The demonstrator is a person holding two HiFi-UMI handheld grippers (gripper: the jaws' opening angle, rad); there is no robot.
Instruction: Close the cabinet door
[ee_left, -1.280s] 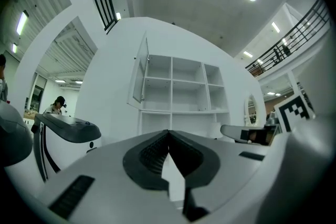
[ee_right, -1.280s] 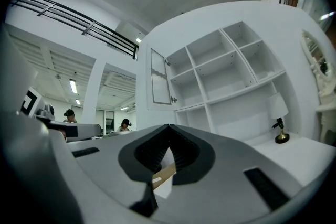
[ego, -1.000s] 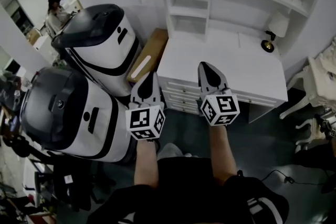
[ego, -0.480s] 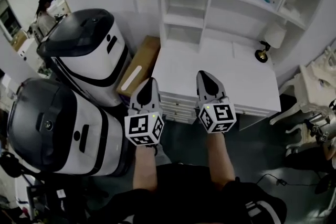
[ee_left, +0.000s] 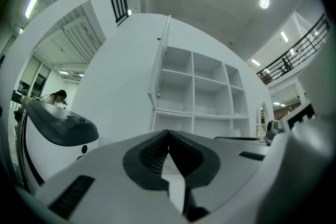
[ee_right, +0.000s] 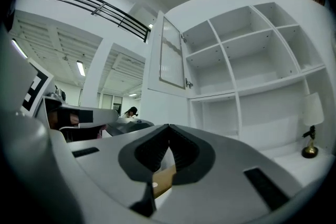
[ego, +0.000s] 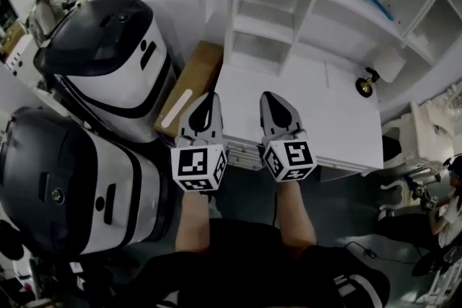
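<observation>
Plainly, the cabinet door (ee_right: 170, 55) stands open, high at the left end of the white shelf unit (ego: 289, 32).

It is a white framed panel with a ribbed pane, hinged on its right edge and swung outward, above and beyond the white surface (ego: 339, 119). The right gripper view shows its face and hinges; the left gripper view catches it nearly edge-on, and the head view cuts off its top. The left tool (ego: 208, 101) and right tool (ego: 268, 97) are both clenched on nothing, side by side near the surface's front edge, well apart from the door.
</observation>
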